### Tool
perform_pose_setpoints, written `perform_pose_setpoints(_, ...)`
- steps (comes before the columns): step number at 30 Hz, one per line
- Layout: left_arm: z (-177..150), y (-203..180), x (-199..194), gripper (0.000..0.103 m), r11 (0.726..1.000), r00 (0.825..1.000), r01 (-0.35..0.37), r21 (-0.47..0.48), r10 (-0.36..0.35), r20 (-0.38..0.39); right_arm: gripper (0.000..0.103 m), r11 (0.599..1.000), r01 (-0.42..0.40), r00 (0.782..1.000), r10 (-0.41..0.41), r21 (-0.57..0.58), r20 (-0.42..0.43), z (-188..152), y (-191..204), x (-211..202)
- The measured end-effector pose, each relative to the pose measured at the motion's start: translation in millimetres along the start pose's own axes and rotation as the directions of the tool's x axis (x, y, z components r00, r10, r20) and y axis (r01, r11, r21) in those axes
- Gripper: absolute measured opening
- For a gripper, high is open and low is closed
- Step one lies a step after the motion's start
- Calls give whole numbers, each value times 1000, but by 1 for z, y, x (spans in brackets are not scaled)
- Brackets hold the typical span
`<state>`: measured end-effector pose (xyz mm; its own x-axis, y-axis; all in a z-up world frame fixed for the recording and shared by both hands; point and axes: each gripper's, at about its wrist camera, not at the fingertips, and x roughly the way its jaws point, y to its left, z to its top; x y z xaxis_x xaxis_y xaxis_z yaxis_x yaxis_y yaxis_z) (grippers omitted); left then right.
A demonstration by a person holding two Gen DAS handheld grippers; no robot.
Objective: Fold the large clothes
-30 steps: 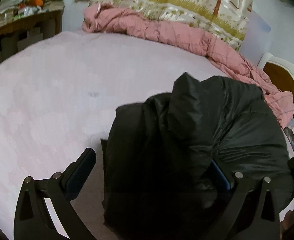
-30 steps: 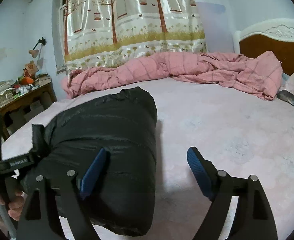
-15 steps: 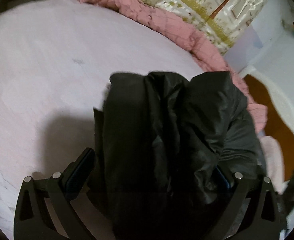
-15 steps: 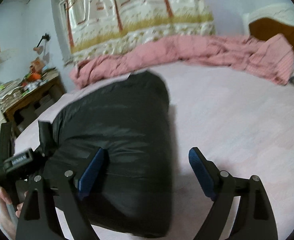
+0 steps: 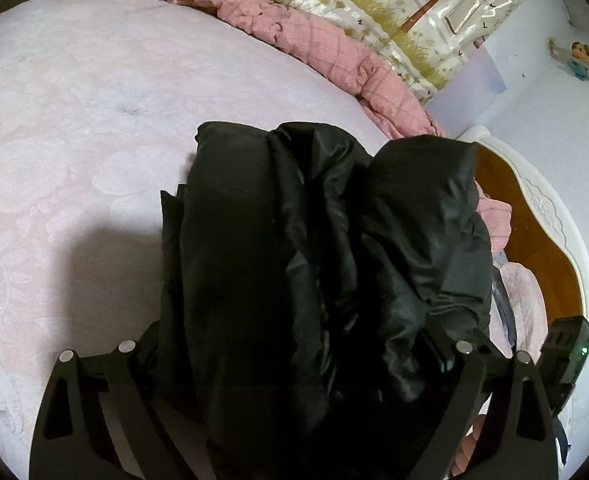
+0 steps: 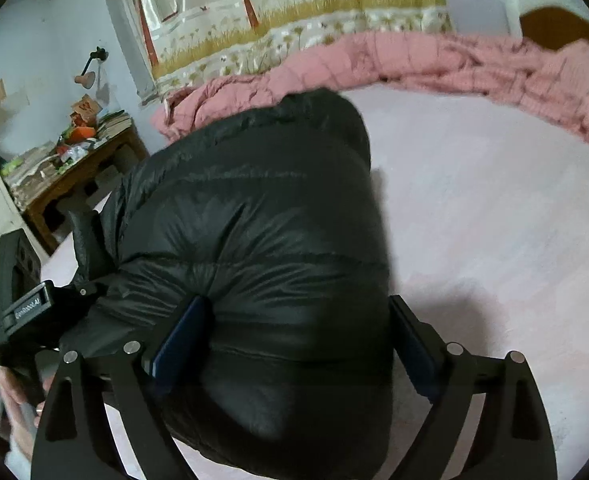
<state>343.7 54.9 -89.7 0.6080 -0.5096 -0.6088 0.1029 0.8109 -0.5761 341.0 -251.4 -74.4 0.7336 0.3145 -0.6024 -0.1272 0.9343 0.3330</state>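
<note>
- The black puffer jacket (image 6: 262, 248) sits as a thick folded bundle on the pale pink bedsheet (image 6: 494, 220), toward the near side of the bed; you look to be squeezing it from both ends to keep the puffy folds from springing apart
- Your right gripper (image 6: 294, 344) straddles one end of the bundle, wide open; the left blue pad (image 6: 182, 340) presses into the quilted fabric, the right pad sits at the bundle's edge, so it cradles rather than pinches
- Your left gripper (image 5: 294, 360) is buried in the other end, where the loose layers (image 5: 314, 220) stack up; its fingertips are hidden under fabric, so I cannot tell how its jaws stand
- That layered end looks untidy to me, with flaps standing proud; it probably needs flattening before the fold counts as done
- Open sheet lies to the right of the bundle in the right view and to the left in the left view, so you have room to slide or turn it
- The rumpled pink quilt (image 6: 454, 60) lines the far edge, well apart; the wooden headboard (image 5: 534, 240) is near the left gripper's right side, so mind that flank
</note>
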Motion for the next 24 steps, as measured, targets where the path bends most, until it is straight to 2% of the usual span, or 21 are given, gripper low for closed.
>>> perform_pose_setpoints(2,1,-1,2,90,1000,1000,5,4,-5,1,95,999,-43,999,44,34,-28,0,-6,5)
perform_pose_setpoints(3,1,-3,1,83,1000,1000,12,10,-12,2,95,998,-55,998,56,43,-31,0,-8,6)
perform_pose_setpoints(5,0,-6,0,71,999,1000,28,27,-29,12,87,997,-65,997,66,47,-26,-1,-8,6)
perform_pose_setpoints(6,0,-10,-3,61,999,999,29,43,-30,29,77,997,-62,998,62,44,-6,-1,-7,2)
perform_pose_setpoints(7,-2,-13,-7,57,998,998,26,60,-29,54,66,998,-59,998,59,35,11,-2,-5,-2)
perform_pose_setpoints(9,-6,-26,-14,47,992,994,-5,130,-9,109,53,999,-49,997,49,0,55,-3,2,-11)
perform_pose_setpoints(11,-12,-39,-20,41,980,988,-32,197,1,153,45,999,-26,995,29,-30,94,-4,8,-20)
perform_pose_setpoints(13,-15,-53,-27,39,967,982,-42,253,-6,186,41,998,4,987,6,-62,162,-3,15,-39)
perform_pose_setpoints(18,-13,-105,-28,39,951,980,10,308,-70,186,41,995,81,955,-61,-58,289,10,3,-95)
perform_pose_setpoints(22,-11,-181,-10,39,910,972,69,409,-153,177,41,980,198,916,-173,-31,363,25,-36,-150)
perform_pose_setpoints(24,-14,-222,7,39,890,967,117,440,-204,155,42,962,271,888,-241,-21,392,34,-58,-175)
